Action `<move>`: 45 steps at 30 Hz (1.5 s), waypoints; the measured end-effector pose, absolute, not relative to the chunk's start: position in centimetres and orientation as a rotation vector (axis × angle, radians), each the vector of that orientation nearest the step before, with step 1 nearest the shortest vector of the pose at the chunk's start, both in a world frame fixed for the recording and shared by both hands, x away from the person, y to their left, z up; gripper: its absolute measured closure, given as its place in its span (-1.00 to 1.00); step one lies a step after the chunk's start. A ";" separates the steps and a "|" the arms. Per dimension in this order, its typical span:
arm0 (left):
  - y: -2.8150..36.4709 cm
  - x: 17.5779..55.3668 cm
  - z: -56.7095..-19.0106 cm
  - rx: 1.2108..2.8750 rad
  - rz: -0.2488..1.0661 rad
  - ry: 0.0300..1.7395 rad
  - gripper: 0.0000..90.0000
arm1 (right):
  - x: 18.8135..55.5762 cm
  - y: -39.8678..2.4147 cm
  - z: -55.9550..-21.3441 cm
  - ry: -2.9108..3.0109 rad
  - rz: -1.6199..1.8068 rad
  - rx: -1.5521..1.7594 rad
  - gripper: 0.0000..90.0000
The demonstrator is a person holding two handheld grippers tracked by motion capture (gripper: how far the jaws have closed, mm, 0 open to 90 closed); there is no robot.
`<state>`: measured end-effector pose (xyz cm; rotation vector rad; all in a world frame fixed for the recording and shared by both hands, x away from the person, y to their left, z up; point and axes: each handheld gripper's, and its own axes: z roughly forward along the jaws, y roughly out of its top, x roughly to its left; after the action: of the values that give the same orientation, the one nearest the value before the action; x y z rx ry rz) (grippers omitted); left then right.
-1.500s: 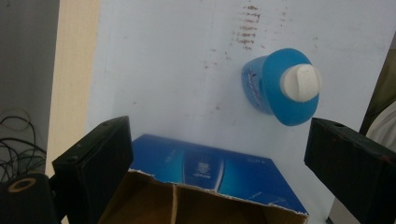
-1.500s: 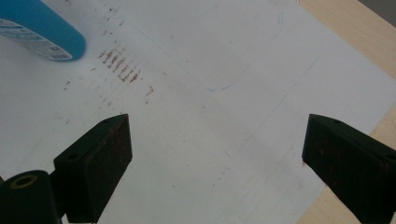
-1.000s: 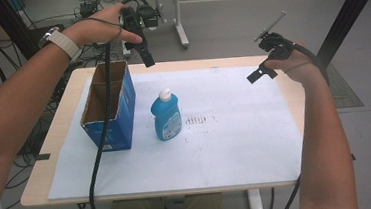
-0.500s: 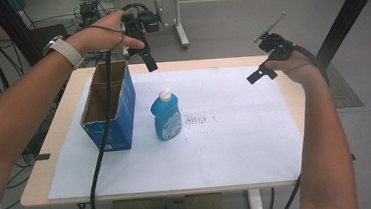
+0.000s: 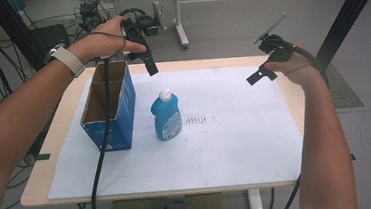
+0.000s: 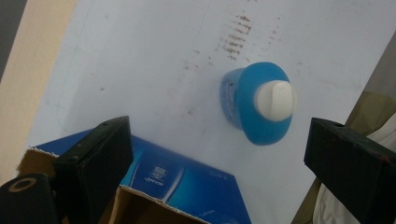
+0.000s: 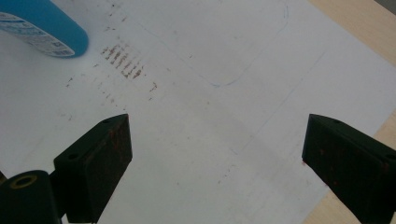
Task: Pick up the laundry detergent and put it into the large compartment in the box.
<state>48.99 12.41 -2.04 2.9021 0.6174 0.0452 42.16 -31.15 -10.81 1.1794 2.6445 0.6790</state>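
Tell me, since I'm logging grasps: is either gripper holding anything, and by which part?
Nothing is held. The left gripper hangs open above the blue bottle; the right gripper is open over the white sheet.

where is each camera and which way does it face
High view: above the person's side, looking forward and down at the table; both forearms, left gripper, right gripper.
Left gripper view: looks down on bottle and box; open jaws.
Right gripper view: looks down at white sheet; open jaws.
All share the bottle.
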 end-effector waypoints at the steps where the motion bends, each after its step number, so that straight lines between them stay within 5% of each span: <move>1: 12.4 49.0 -2.0 2.902 0.045 0.617 -0.81 | 42.2 -31.1 -10.8 2.646 0.675 1.180 -0.82; 24: 11.0 48.2 -4.5 2.896 -0.062 0.714 -0.81 | 42.0 -30.8 -10.9 2.647 0.676 1.173 -0.82; 45: 9.1 46.6 -7.2 2.889 -0.023 0.826 -0.81 | 42.1 -30.4 -11.1 2.658 0.688 1.153 -0.82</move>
<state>46.58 9.10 -7.22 2.8891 0.8258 -0.0228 42.05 -30.38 -11.09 1.1530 2.6577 0.6878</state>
